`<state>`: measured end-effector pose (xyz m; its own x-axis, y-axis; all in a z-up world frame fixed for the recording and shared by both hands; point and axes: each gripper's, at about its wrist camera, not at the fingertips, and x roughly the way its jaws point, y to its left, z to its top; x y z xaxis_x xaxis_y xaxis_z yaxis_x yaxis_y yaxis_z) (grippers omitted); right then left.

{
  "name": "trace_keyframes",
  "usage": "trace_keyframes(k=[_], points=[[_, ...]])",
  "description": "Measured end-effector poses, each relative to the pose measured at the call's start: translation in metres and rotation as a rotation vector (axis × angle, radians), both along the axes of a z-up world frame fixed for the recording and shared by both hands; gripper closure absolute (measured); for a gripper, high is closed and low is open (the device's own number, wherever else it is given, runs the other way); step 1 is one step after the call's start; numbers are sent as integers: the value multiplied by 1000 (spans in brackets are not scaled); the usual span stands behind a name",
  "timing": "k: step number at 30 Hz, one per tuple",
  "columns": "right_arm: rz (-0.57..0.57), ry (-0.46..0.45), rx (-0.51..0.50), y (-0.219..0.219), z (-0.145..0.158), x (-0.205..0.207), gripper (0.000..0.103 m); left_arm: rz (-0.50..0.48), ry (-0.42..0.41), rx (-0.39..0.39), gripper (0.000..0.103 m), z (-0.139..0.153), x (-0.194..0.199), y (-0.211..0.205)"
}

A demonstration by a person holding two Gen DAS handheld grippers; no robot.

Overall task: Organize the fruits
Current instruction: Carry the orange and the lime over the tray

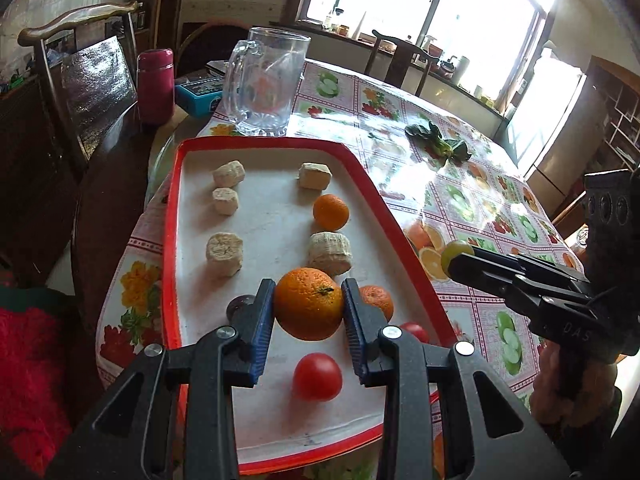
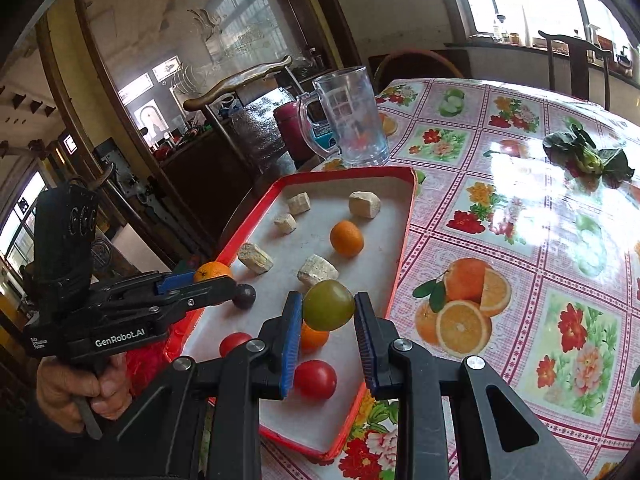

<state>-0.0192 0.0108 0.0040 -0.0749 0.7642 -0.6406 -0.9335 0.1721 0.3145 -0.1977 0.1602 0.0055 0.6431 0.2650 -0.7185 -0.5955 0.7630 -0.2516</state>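
Left gripper: my jaws pinch a large orange, blue pads pressed on both its flanks, stem facing up, held over the near part of the tray. Right gripper: my jaws pinch a green fruit between the blue pads, held above the tray's near right area; from the left wrist view this gripper sits at 3 o'clock, off the tray's right rim, over the tablecloth. Tray: red rim, white floor, lying on the tablecloth. Tray contents, left wrist view: two red tomatoes, one at 6 o'clock below the large orange, one partly hidden at 4 o'clock behind my right finger; a small orange just beside the large orange at 3 o'clock; another orange at 12 o'clock mid-tray; a dark round fruit at 9 o'clock, mostly hidden behind my left finger; five pale chunks, the nearest just beyond the large orange, the others spread toward the far end. Beyond the tray at 12 o'clock: a clear glass mug, upright, near the far rim. At 10 o'clock from the mug: a red flask. At 2 o'clock on the tablecloth, well apart from the tray: a leafy green. A hand grips the left gripper's handle.
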Motion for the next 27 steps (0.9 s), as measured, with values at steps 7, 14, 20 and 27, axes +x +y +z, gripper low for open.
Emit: trace_keyframes(k=[7, 14, 20, 27], points=[[43, 8, -33, 24, -12, -15, 76, 30, 17, -9, 72, -9, -28, 2], [103, -14, -72, 48, -18, -36, 76, 56, 49, -27, 72, -26, -34, 8], [84, -117, -121, 60, -27, -44, 76, 43, 55, -46, 72, -34, -33, 8], [91, -112, -136, 66, -32, -44, 76, 29, 60, -62, 72, -41, -28, 9]])
